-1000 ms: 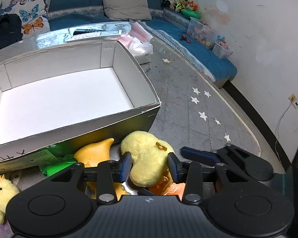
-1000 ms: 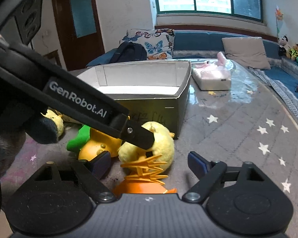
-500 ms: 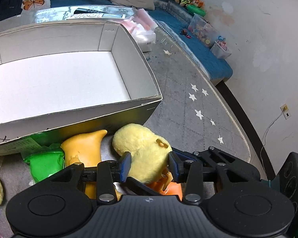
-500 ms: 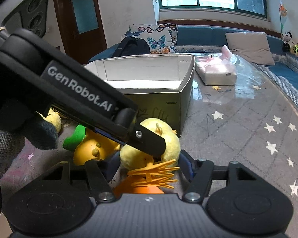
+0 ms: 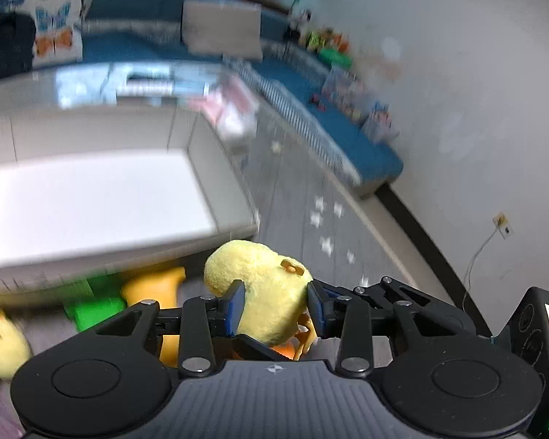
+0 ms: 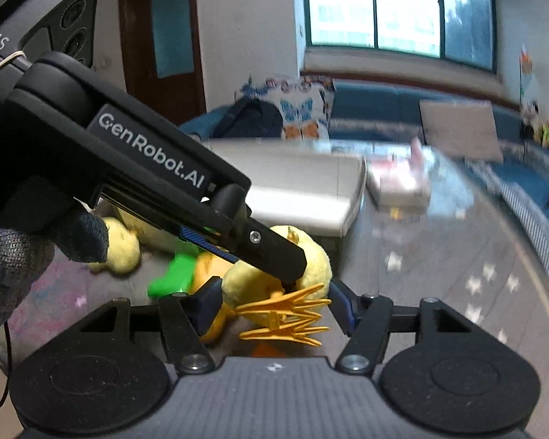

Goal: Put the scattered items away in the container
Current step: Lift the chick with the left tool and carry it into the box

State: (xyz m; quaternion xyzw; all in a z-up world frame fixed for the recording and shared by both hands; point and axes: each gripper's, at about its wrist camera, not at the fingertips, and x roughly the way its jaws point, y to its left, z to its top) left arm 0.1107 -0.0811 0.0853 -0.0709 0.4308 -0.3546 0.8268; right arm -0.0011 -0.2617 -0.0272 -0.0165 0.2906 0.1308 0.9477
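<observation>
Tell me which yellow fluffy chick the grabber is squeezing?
The chick by the box corner, pinched between the left gripper pads. The other yellow chick lies untouched at the far left.
</observation>
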